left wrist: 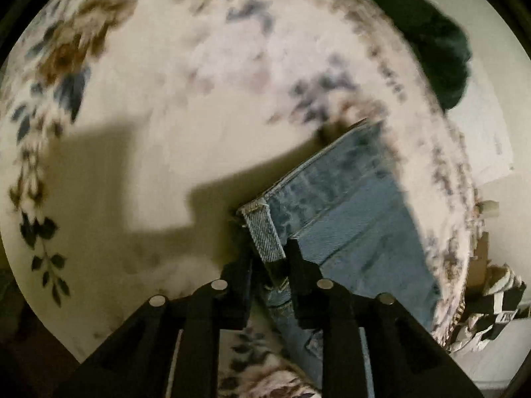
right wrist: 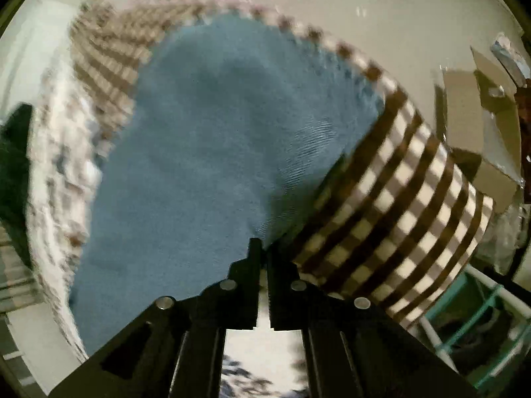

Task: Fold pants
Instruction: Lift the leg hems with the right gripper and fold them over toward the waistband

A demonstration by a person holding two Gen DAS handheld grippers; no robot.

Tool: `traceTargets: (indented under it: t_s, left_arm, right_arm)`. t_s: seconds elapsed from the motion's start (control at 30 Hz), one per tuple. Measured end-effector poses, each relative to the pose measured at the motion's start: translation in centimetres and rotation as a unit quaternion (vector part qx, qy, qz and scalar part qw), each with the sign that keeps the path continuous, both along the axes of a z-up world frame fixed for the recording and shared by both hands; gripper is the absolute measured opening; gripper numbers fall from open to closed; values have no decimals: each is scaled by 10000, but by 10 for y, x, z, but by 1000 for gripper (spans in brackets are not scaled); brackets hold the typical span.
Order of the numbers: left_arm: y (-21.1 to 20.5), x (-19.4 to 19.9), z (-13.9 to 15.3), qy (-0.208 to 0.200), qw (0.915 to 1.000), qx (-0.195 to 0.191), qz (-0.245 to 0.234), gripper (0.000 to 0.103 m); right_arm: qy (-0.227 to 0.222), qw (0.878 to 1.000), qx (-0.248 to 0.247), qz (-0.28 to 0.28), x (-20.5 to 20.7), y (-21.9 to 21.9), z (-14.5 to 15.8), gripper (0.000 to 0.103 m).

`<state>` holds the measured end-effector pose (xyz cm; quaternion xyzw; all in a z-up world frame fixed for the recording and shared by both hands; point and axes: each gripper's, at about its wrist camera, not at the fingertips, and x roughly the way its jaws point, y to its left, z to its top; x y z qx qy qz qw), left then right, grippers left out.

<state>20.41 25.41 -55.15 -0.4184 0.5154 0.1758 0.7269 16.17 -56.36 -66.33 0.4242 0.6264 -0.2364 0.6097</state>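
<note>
The light-blue denim pants (left wrist: 351, 209) lie on a floral bedspread (left wrist: 186, 76). In the left wrist view my left gripper (left wrist: 269, 260) is shut on the waistband corner, with a belt loop pinched between the black fingers (left wrist: 240, 275). In the right wrist view the pants (right wrist: 215, 139) spread out as a wide blue sheet ahead of me. My right gripper (right wrist: 264, 248) is shut on the near edge of that denim, its fingertips almost together with a thin fold of cloth in them. Both grippers point steeply downward.
A brown-and-white checked cloth (right wrist: 398, 212) lies under and to the right of the pants. A dark green cloth (left wrist: 434, 46) sits beyond the bed's edge. A cardboard box (right wrist: 488, 122) and a teal-and-white rack (right wrist: 478, 315) stand on the floor at the right.
</note>
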Motion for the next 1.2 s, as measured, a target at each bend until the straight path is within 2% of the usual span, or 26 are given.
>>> traceTargets:
  t_s: [0.03, 0.07, 0.1, 0.13, 0.17, 0.2, 0.23, 0.3, 0.37, 0.43, 0.5, 0.57, 0.6, 0.73, 0.77, 0.8, 0.87, 0.9, 0.97, 1.03, 1.07, 1.1, 1.13, 1.2]
  left_arm:
    - [2, -3, -3, 58, 9998, -123, 118, 24]
    - [1, -6, 0, 62, 9996, -162, 208, 27]
    - [-3, -8, 8, 99, 9997, -39, 218, 34]
    - [-9, -9, 16, 125, 9998, 108, 139, 39]
    - [-20, -9, 28, 90, 9996, 274, -46, 54]
    - [-30, -8, 36, 81, 9989, 407, -202, 74]
    - [-44, -6, 44, 67, 9976, 552, -419, 79]
    - [-79, 3, 57, -1, 9927, 705, -983, 82]
    - [-126, 15, 61, -7, 9829, 731, -1693, 84]
    - [-164, 25, 57, -49, 9730, 667, -2208, 84]
    - [-209, 34, 48, -5, 9628, 437, -2668, 84]
    - [-249, 38, 37, 37, 9543, 204, -2980, 84]
    - [-267, 41, 33, 18, 9506, 106, -3102, 84]
    - [-329, 49, 17, 109, 9318, -41, -3628, 84]
    - [-343, 50, 13, 146, 9268, -14, -3753, 84]
    - [-355, 51, 8, 167, 9206, 37, -3902, 84]
    - [-374, 53, -3, 312, 9084, 254, -4161, 84]
    - [-376, 55, -8, 368, 9057, 315, -4210, 85]
    - [-381, 59, -18, 436, 9011, 430, -4293, 89]
    - [-382, 61, -23, 434, 8973, 374, -4376, 98]
    - [-384, 63, -25, 447, 8953, 357, -4418, 103]
    - [-386, 64, -25, 475, 8933, 379, -4453, 103]
    - [-389, 64, -26, 516, 8911, 430, -4488, 103]
    - [-392, 65, -27, 568, 8892, 498, -4512, 103]
  right_arm:
    - [122, 9999, -5, 60, -3, -4, -7, 10]
    - [114, 9999, -16, 53, -6, -6, -8, 16]
    - [30, 10000, 1, -25, -13, -11, -6, 26]
    - [-89, 9999, 2, -143, -19, -15, -3, 30]
    - [-224, 9993, -27, -302, -26, -21, 2, 34]
    - [-346, 9980, -70, -516, -34, -28, 6, 37]
    - [-486, 9953, -104, -832, -45, -38, 10, 37]
    - [-789, 9875, 23, -1365, -61, -54, 10, 39]
    - [-1067, 9776, 248, -1796, -66, -65, 4, 39]
    - [-1357, 9640, 576, -2211, -69, -76, -7, 39]
    - [-1400, 9594, 810, -2311, -62, -76, -18, 39]
    - [-1748, 9486, 1051, -2419, -55, -75, -23, 39]
    - [-1944, 9457, 1053, -2385, -51, -75, -20, 42]
    - [-2414, 9410, 888, -2198, -38, -76, -6, 42]
    - [-2504, 9418, 791, -2100, -33, -76, -1, 42]
    - [-2494, 9479, 558, -1903, -28, -76, 8, 42]
    - [-2284, 9657, 9, -1232, -15, -71, 23, 42]
    - [-2159, 9726, -172, -846, -10, -67, 24, 42]
    - [-2044, 9763, -206, -685, -3, -71, 18, 42]
    - [-1258, 9894, -341, -633, -3, -78, 0, 42]
    - [-1075, 9911, -354, -699, -13, -87, -6, 43]
    - [-1005, 9908, -258, -868, -19, -91, -13, 48]
    - [-1095, 9887, -172, -1008, -24, -93, -16, 48]
    - [-1644, 9780, 116, -1275, -29, -94, -13, 49]
